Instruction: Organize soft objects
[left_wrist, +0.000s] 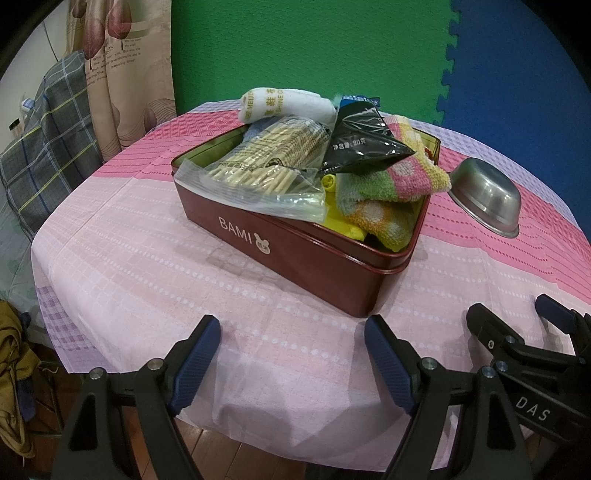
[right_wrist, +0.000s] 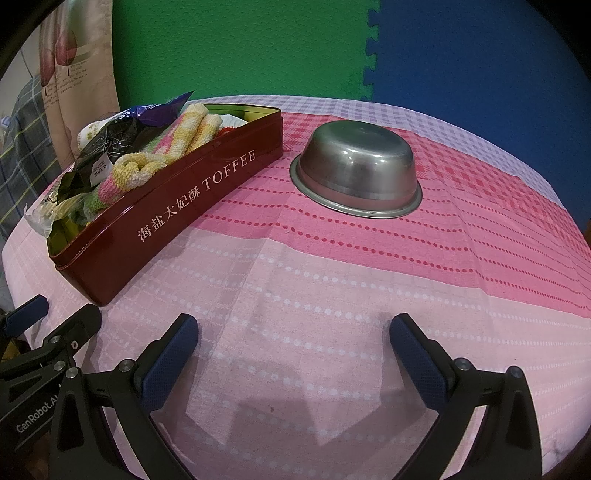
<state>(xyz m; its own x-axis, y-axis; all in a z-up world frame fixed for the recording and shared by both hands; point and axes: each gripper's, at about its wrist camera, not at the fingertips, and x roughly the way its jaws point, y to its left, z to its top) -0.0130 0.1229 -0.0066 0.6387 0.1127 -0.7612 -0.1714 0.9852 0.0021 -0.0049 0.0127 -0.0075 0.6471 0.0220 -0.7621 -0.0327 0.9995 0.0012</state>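
Note:
A dark red tin (left_wrist: 295, 258) (right_wrist: 177, 206) stands on the pink cloth, piled with items. A striped pink, yellow and green towel (left_wrist: 391, 184) (right_wrist: 155, 162) lies at its right end. A white rolled cloth (left_wrist: 284, 101) sits at the far end. A clear bag of wooden sticks (left_wrist: 266, 166) and a black packet (left_wrist: 362, 144) (right_wrist: 107, 147) lie on top. My left gripper (left_wrist: 291, 332) is open and empty, just short of the tin's near corner. My right gripper (right_wrist: 293, 328) is open and empty over bare cloth.
A steel bowl (left_wrist: 487, 201) (right_wrist: 356, 173) lies upside down to the right of the tin. The round table's cloth (right_wrist: 332, 280) hangs over the near edge. A plaid-covered chair (left_wrist: 48, 147) and a curtain stand at the left. Green and blue foam mats back the table.

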